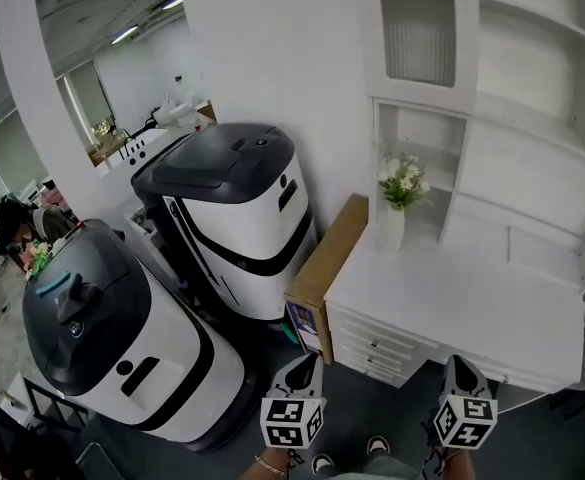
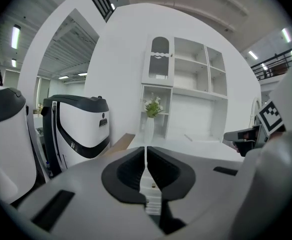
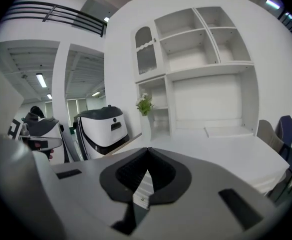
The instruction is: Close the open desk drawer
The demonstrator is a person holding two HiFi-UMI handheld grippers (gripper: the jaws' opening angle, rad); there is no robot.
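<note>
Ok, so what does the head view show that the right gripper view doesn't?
Only the head view: the desk's drawer fronts and the person's shoes on the floor below. Only the right gripper view: a black railing high up, and the right hand-held gripper with its jaws together and nothing between them. Both: the white desk, the vase of flowers and the white-and-black machines.
</note>
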